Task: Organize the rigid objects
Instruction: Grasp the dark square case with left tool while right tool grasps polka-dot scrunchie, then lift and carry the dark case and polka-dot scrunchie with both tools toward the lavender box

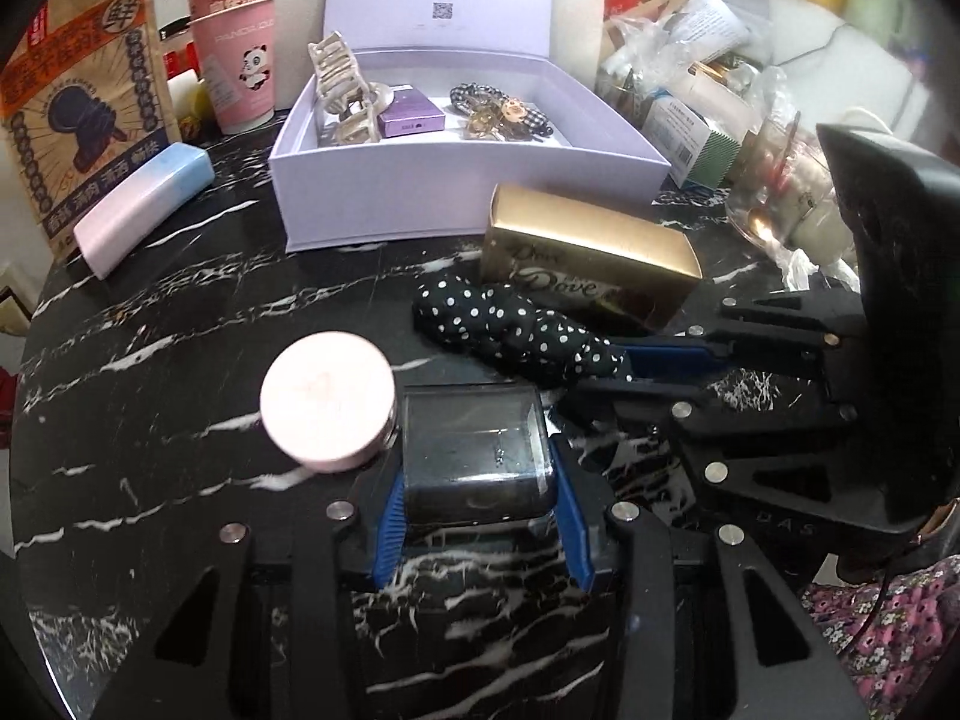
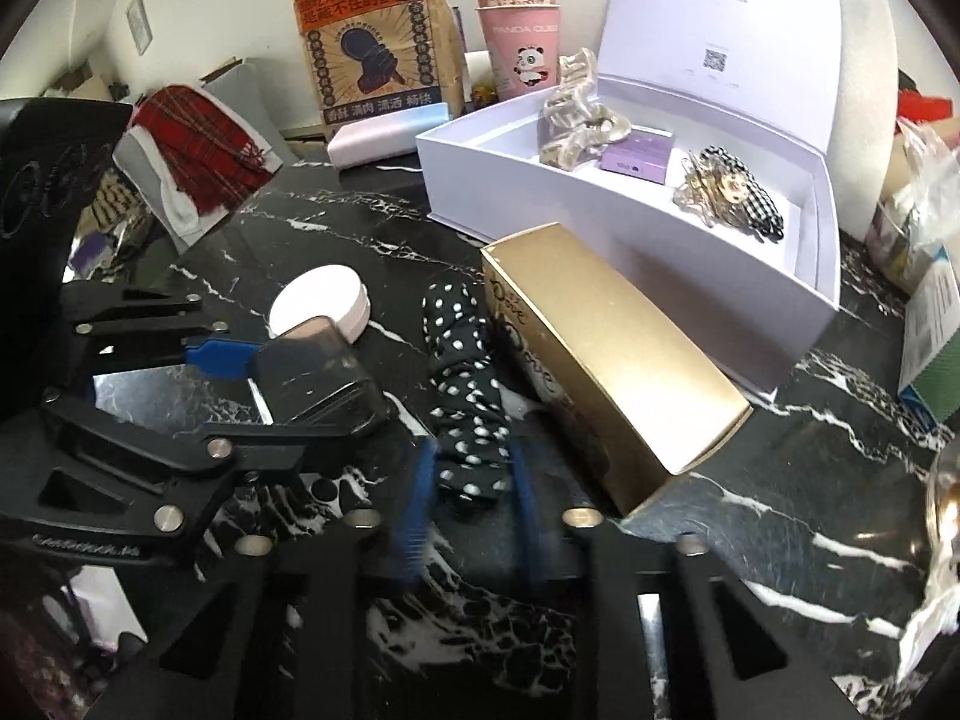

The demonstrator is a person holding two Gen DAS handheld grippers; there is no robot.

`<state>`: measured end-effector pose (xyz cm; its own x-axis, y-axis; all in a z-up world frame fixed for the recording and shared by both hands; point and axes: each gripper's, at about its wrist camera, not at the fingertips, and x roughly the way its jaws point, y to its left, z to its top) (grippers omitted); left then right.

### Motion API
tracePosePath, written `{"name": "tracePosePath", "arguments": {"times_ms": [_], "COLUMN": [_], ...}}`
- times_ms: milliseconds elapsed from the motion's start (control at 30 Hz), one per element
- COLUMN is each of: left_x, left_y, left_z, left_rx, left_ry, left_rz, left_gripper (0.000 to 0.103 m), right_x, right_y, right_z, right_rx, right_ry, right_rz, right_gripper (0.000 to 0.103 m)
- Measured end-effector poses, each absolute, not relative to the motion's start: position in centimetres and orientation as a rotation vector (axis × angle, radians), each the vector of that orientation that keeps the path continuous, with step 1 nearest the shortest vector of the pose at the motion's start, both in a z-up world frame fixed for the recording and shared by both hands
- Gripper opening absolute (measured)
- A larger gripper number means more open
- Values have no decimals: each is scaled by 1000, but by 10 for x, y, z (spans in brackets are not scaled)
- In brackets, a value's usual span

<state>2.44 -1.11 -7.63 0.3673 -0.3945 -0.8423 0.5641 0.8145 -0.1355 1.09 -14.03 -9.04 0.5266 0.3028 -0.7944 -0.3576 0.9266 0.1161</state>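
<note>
My left gripper [image 1: 477,507] is shut on a dark smoky square case [image 1: 474,456] resting on the black marble table; it also shows in the right wrist view [image 2: 324,372]. A round pink compact [image 1: 329,401] touches the case on its left. My right gripper [image 2: 474,495] has its blue pads on both sides of a black polka-dot hair clip [image 2: 465,396], closed on its near end. A gold Dove box [image 2: 606,360] lies right beside the clip. The open lilac box [image 1: 468,192] behind holds hair claws and a small purple box.
A pink and blue case [image 1: 144,207], a brown snack bag [image 1: 78,114] and pink cups [image 1: 237,48] stand at the back left. Packets and a glass jar [image 1: 792,192] crowd the back right. A mirror [image 2: 192,150] leans at the left.
</note>
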Motion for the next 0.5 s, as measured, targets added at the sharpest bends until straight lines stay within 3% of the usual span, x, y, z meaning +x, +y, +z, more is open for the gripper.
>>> {"name": "tracePosePath", "arguments": {"times_ms": [500], "left_x": [23], "left_y": [-10], "left_z": [-80], "left_rx": [139], "left_ry": [989], "left_rz": [-572], "left_gripper": [42], "right_x": [-40], "right_y": [-171], "right_z": [-89], "right_rx": [-8], "right_ry": [992], "right_rz": [376], "right_gripper": [19]}}
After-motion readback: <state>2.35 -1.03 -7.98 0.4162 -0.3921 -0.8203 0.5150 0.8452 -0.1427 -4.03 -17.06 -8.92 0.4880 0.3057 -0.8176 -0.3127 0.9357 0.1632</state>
